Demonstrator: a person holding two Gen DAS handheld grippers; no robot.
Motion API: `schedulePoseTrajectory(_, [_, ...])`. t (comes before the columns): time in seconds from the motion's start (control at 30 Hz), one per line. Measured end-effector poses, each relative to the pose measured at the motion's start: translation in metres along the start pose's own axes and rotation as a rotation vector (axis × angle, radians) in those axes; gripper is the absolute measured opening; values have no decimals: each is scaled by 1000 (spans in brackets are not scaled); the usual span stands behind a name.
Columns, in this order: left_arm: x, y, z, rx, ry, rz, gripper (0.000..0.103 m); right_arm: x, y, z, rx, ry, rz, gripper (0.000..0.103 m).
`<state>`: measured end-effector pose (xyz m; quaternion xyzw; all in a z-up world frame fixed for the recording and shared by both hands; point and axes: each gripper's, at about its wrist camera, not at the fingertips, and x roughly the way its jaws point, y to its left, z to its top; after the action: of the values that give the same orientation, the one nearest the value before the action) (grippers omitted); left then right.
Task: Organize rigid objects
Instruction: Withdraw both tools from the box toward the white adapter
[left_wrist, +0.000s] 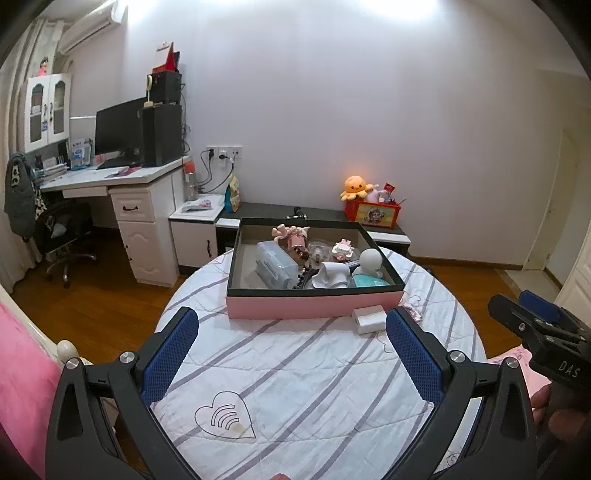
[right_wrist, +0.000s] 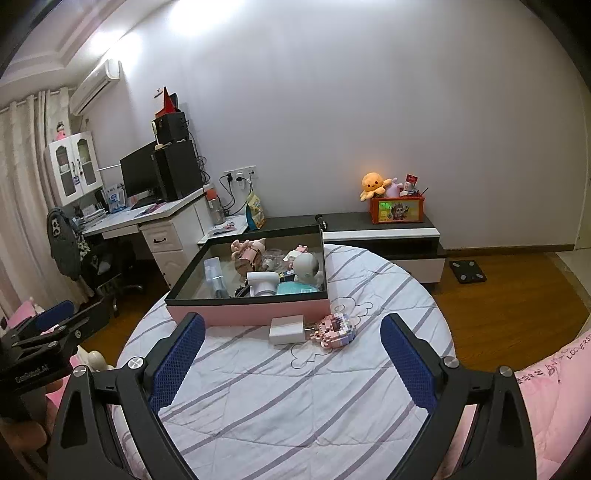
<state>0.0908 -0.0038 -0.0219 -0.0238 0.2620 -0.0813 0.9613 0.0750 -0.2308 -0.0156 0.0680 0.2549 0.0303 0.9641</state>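
Observation:
A pink box with a black rim (left_wrist: 314, 304) (right_wrist: 251, 312) sits on the striped quilt and holds several objects: a clear case (left_wrist: 275, 264), a white handheld device (left_wrist: 330, 277), a white round-headed figure (left_wrist: 371, 260) and a pink toy (left_wrist: 291, 236). In front of the box lie a small white box (left_wrist: 369, 319) (right_wrist: 287, 329) and a pink brick model (right_wrist: 334, 328). My left gripper (left_wrist: 291, 332) is open and empty, short of the box. My right gripper (right_wrist: 291, 338) is open and empty, just short of the white box and the brick model.
A round bed with a white striped quilt (left_wrist: 295, 373) fills the foreground. A low black-and-white cabinet (right_wrist: 384, 229) with an orange toy box (right_wrist: 397, 208) stands by the wall. A white desk (left_wrist: 110, 181) with a monitor and a chair stands left. A black scale (right_wrist: 467, 270) lies on the wooden floor.

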Motion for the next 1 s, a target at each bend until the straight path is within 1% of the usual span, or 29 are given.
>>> schedulePoseTrajectory(0.37, [-5, 3, 0, -9, -4, 0, 103, -2, 9, -2, -24, 1, 11, 97])
schedulePoseTrajectory(0.8, [-4, 3, -1, -10, -1, 0, 103, 0, 10, -2, -23, 10, 2, 97])
schedulePoseTrajectory(1.0, [2, 0, -6, -7, 24, -6, 103, 9, 3, -4, -17, 28, -8, 97])
